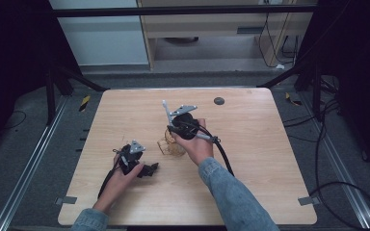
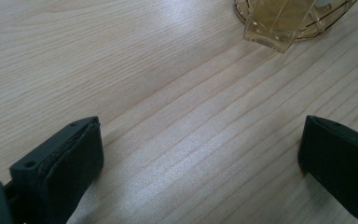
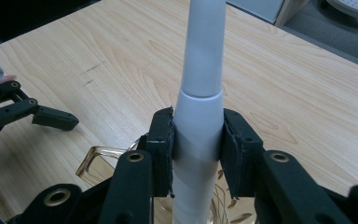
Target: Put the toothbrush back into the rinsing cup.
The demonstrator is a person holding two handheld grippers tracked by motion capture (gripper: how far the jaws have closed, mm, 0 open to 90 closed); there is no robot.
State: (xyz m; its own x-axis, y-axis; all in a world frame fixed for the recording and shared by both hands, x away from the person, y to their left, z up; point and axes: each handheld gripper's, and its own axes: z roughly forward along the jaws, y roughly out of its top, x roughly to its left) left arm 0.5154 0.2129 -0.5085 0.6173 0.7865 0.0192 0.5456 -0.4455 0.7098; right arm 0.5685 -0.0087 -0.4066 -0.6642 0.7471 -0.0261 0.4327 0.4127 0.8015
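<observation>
Two grippers over the wooden table [image 1: 250, 192], high view: right gripper [image 1: 169, 126] holds a white toothbrush handle [image 1: 165, 111] above an amber cup [image 1: 171, 147]; left gripper [image 1: 151, 168] rests nearby. Left gripper view: jaws spread wide, nothing between, cup [image 2: 279, 23] ahead. Right gripper view: pads [image 3: 161, 149] pinch the handle [image 3: 200, 102] mid-shaft. Judged light, stiff, smooth, likely slippery; the thicker waist seems the best hold.

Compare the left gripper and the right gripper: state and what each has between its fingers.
The right gripper is shut on a white tube-like tool, above an amber glass holder; the left gripper stands open with bare table between its fingers. The right is raised, the left low by the table. Both are black and hand-held.
</observation>
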